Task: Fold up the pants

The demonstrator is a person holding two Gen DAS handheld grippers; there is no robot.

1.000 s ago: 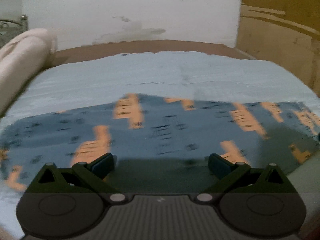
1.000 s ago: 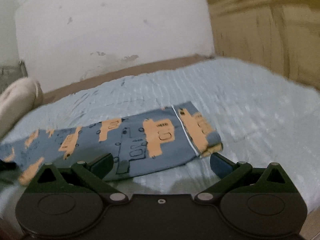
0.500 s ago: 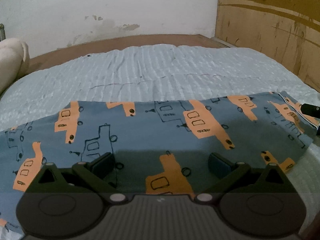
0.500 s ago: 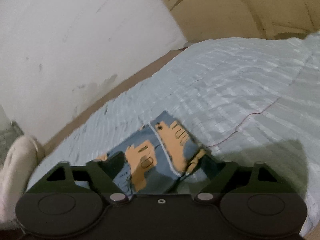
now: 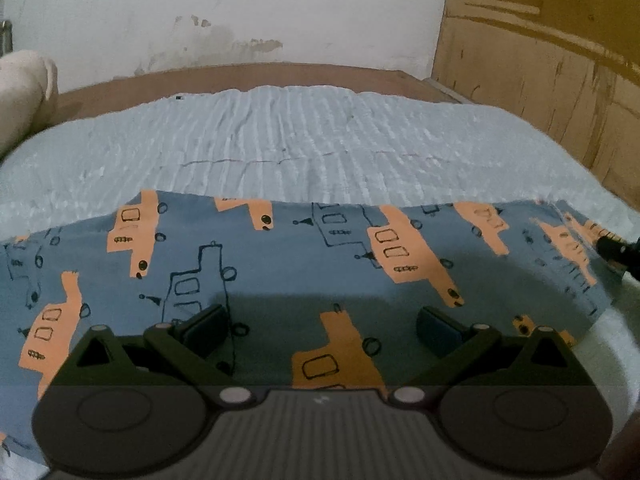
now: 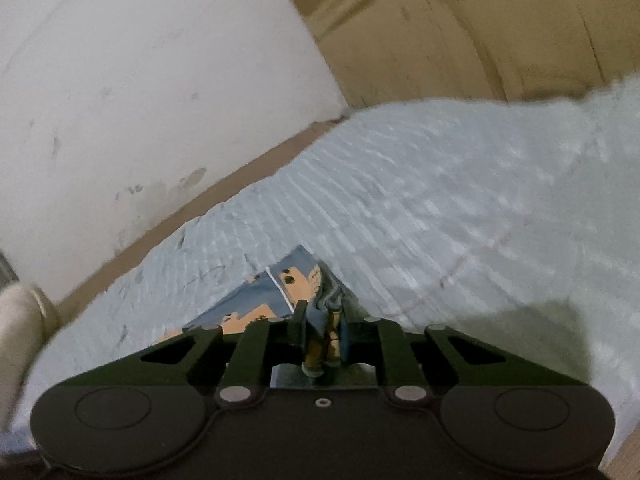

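Observation:
Blue pants (image 5: 304,264) printed with orange vehicles lie flat across a light blue bedspread (image 5: 320,140). My left gripper (image 5: 320,328) is open and hovers just above the middle of the pants, touching nothing. My right gripper (image 6: 324,320) is shut on the bunched end of the pants (image 6: 280,288), with cloth pinched between its pads. The right gripper's tip also shows at the pants' right end in the left wrist view (image 5: 616,250).
A cream rolled blanket (image 5: 20,92) lies at the left of the bed. A brown bed frame (image 5: 240,76) runs along a white wall. A wooden wardrobe (image 5: 540,60) stands close on the right.
My right gripper closed on the right end of the pants, which it was straddling open before. My left gripper moved right and lower over the pants and stays open.

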